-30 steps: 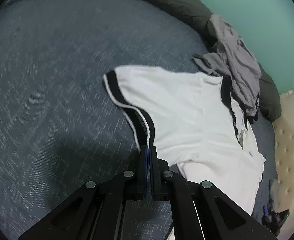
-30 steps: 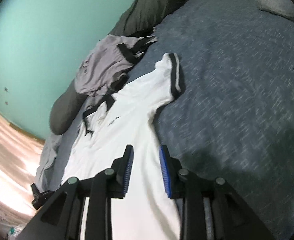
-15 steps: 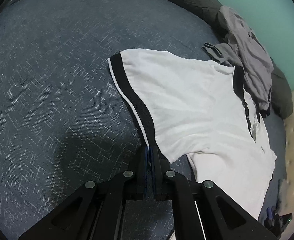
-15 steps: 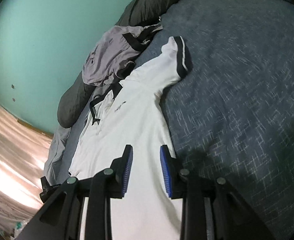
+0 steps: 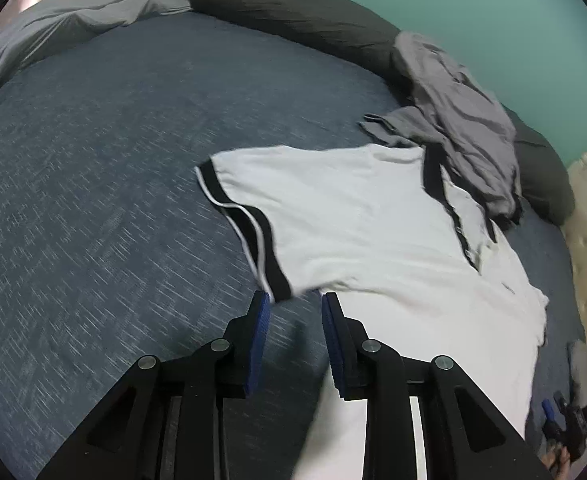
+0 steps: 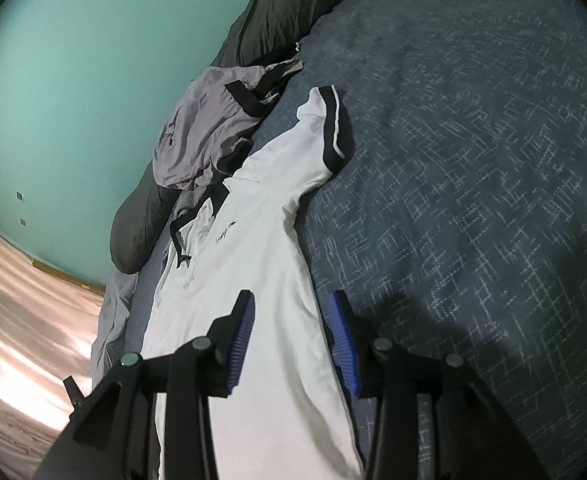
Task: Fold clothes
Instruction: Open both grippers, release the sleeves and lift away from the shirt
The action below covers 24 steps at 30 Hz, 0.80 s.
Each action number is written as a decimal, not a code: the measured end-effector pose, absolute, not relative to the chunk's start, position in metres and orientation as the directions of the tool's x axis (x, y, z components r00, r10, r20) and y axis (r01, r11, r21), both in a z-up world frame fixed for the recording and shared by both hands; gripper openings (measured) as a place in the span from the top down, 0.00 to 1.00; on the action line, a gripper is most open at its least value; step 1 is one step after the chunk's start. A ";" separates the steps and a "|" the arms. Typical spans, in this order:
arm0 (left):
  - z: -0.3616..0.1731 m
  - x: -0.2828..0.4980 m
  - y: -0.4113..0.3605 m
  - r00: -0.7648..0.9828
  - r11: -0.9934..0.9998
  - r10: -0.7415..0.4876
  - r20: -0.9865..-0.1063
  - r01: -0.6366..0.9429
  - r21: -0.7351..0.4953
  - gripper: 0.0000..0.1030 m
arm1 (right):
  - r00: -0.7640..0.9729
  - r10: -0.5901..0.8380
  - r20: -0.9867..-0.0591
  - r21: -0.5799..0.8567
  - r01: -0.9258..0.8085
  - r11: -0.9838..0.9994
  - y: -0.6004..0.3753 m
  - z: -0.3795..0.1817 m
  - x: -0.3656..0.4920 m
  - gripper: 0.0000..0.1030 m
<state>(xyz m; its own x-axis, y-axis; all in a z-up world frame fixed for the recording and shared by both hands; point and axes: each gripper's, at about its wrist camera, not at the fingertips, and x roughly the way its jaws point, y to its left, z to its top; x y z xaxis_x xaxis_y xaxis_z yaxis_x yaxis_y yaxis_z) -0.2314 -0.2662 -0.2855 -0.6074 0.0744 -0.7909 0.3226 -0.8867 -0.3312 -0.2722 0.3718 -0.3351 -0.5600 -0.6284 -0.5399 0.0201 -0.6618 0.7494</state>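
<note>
Two garments lie on the bed [image 5: 93,208], which is covered by a dark blue spread with a pale woven fleck. The white polo shirt [image 5: 373,232] lies flat on the spread, collar toward the wall, with one black-cuffed sleeve [image 5: 245,224] spread out to the side. The grey garment [image 5: 457,120] lies crumpled at the head of the bed, overlapping the shirt collar and resting against a long dark bolster [image 5: 293,12]. A light grey blanket [image 5: 73,16] is bunched at the far corner of the bed in the left wrist view. The wall [image 6: 73,60] behind the bolster is plain turquoise. A light wooden floor [image 6: 17,300] runs beside the bed in the right wrist view.

The left gripper [image 5: 295,304] hangs just beyond the sleeve cuff; its jaws are opening, and the cuff corner sits at the gap, free of the blue pads. The right gripper [image 6: 291,302] hangs over the lower body of the shirt near its edge; its jaws are opening, with shirt fabric seen between them but not pressed by the pads.
</note>
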 end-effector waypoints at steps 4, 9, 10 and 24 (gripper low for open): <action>-0.289 -0.223 -0.260 -0.584 -0.886 0.097 -0.806 0.318 -0.337 0.71 | -0.541 -0.637 -0.549 0.753 0.010 -0.658 0.370 -0.337 -0.272 0.61; -0.294 -0.210 -0.256 -0.561 -0.889 0.107 -0.821 0.315 -0.332 0.71 | -0.533 -0.639 -0.554 0.759 -0.008 -0.651 0.372 -0.339 -0.271 0.61; -0.295 -0.206 -0.256 -0.557 -0.888 0.111 -0.823 0.317 -0.334 0.71 | -0.532 -0.639 -0.555 0.760 -0.012 -0.650 0.372 -0.339 -0.271 0.61; -0.294 -0.184 -0.226 -0.564 -0.895 0.130 -0.815 0.287 -0.341 0.70 | -0.535 -0.631 -0.561 0.775 -0.074 -0.627 0.383 -0.340 -0.268 0.57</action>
<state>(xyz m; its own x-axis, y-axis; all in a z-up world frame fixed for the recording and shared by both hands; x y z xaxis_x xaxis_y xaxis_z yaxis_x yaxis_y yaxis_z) -0.1840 -0.2260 -0.2937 -0.5645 0.1299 -0.8152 0.2870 -0.8950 -0.3414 -0.2676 0.3834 -0.3402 -0.5349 -0.6314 -0.5614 -0.0738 -0.6271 0.7755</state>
